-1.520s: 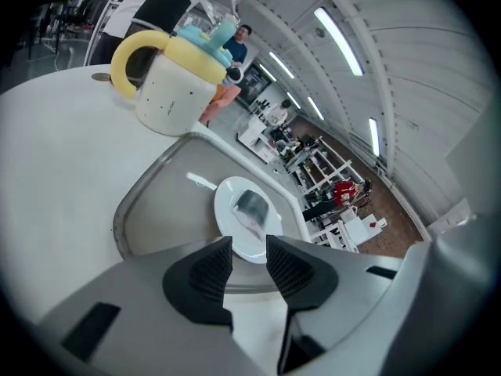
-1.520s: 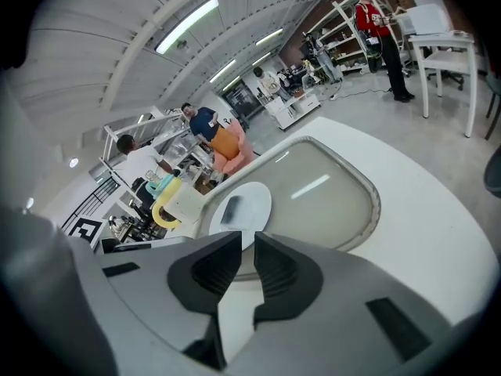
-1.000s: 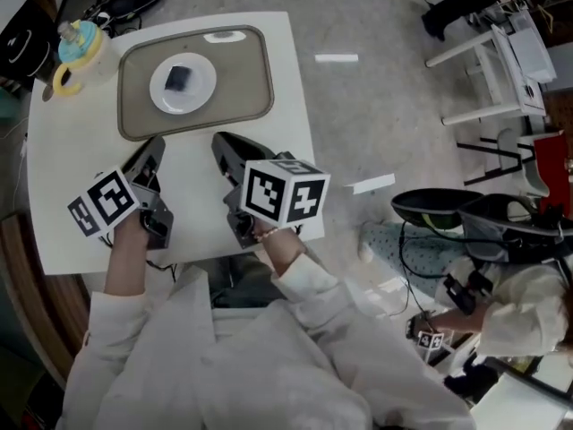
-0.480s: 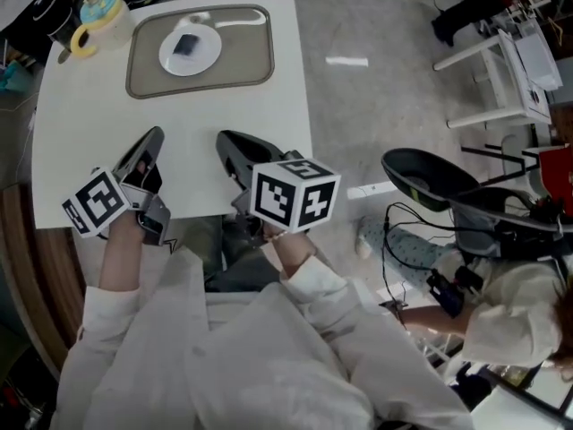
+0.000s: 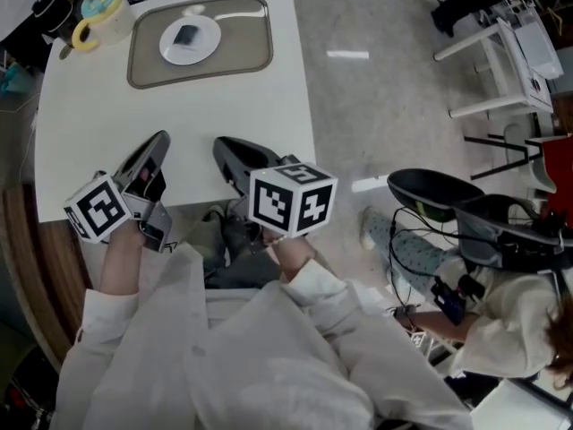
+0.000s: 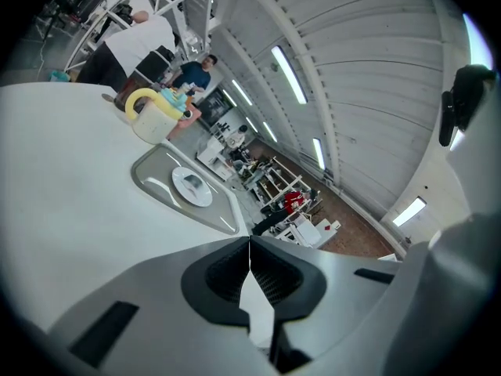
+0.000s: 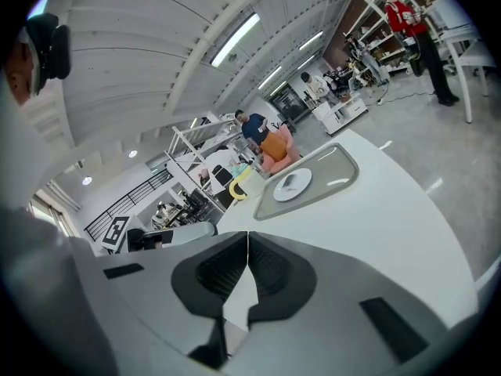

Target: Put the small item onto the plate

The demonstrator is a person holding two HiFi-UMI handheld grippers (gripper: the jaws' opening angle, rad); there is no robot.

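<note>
Looking down from the person's head: a white table [image 5: 242, 115] with a grey tray [image 5: 253, 57] along its far edge, towards the far left corner. On the tray stands a white plate [image 5: 170, 52], and the small item [image 5: 186, 35], dark and flat, lies on the middle of the plate. A yellow-handled cup [image 5: 97, 14] stands in the far left corner of the table, just beside the tray.

Both grippers sit at the table's near edge, well apart from the tray. The left gripper [image 5: 159, 140] is near the near left corner, and the left gripper view shows its jaws pressed together with nothing between them. The right gripper [image 5: 220, 144] is further along the near edge towards the right. In the right gripper view its jaws also meet at the tips and hold nothing. Both point across the table towards the tray.

As a judgement, the placing step appears complete: the item is already on the plate, and neither gripper carries anything. What remains seems to be only the finish. The next move calls for little beyond keeping both grippers clear of the tray, so that neither plate nor item gets nudged. If the item needed adjusting, a gripper would first have to spread its jaws and reach to the far edge.
</note>
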